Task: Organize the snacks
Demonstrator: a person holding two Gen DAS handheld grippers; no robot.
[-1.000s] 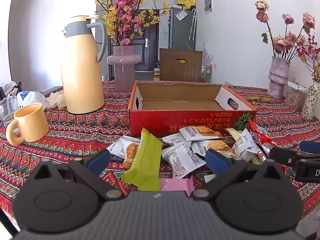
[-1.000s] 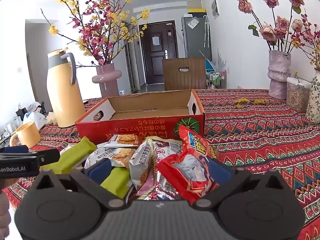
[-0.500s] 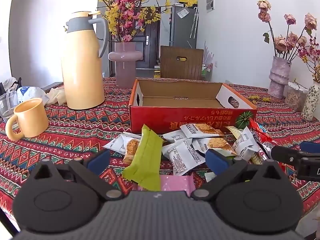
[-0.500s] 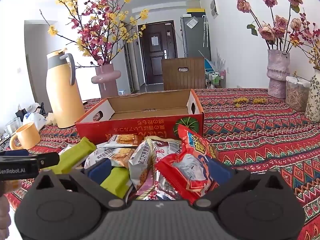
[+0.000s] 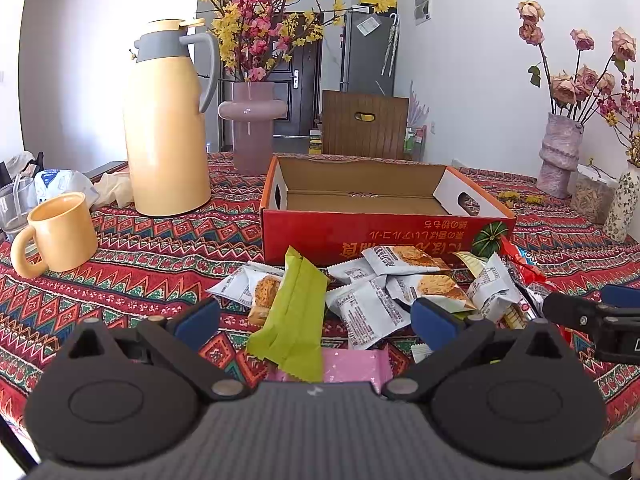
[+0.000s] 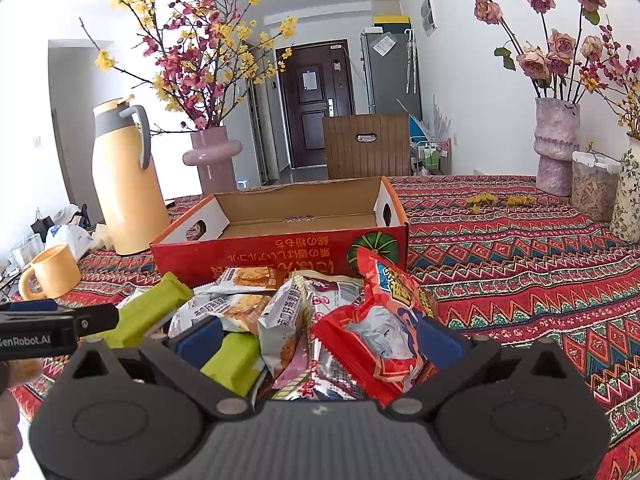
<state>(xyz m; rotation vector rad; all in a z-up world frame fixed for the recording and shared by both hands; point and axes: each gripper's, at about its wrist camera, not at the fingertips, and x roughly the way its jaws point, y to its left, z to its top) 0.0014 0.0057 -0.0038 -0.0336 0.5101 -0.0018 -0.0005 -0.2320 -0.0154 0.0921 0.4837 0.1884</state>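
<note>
Both tools spread wide — left tool [image 5: 314,322] over a crinkled lime-green foil wrapper [image 5: 294,314]; right tool [image 6: 320,340], 12 o'clock: glossy red cardboard box [image 6: 280,254].

The left claw [image 6: 60,326], seen from the right wrist camera, carried white lettering on its black side that read "enRobot.AI", the start cut off by the picture's edge. The red cardboard box [image 6: 280,256] bore yellow characters in an East Asian script across its front wall, printed upside down from both cameras and too hard to read, beside a drawing of a green pumpkin. The red snack packet [image 6: 384,320] showed large yellow characters on blue, not legible. The white snack packets [image 5: 368,308] carried dense small print, too small to read.
</note>
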